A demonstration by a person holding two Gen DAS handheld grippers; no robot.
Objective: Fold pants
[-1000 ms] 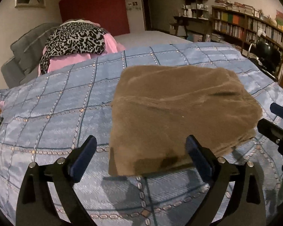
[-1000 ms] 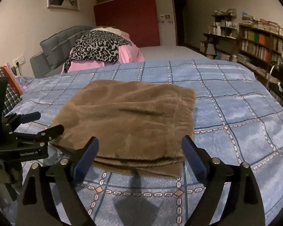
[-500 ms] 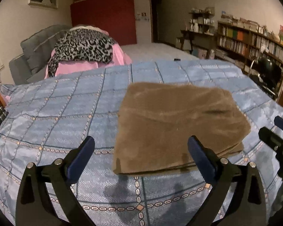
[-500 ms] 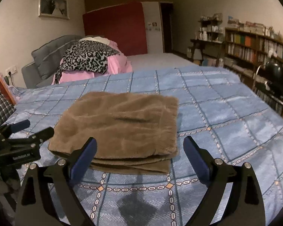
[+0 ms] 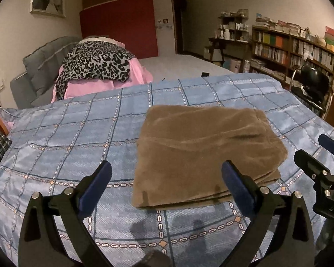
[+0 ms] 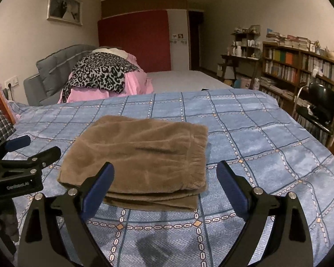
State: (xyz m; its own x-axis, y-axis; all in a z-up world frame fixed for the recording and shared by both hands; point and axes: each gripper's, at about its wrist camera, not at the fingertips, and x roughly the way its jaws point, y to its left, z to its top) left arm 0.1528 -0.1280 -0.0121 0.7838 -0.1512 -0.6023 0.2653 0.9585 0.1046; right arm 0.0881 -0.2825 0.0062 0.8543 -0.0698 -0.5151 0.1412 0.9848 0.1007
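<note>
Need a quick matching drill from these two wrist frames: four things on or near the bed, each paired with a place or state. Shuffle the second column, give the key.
Things:
1. brown fleece pants
2. leopard-print cloth
3. black chair
4. left claw

Places or states:
A. draped on top of the pink pile
B. open, holding nothing
C. folded in a flat stack on the blue checked bedspread
D. beside the wooden bookshelf, off the bed's right side

Pairs: 1-C, 2-A, 3-D, 4-B
</note>
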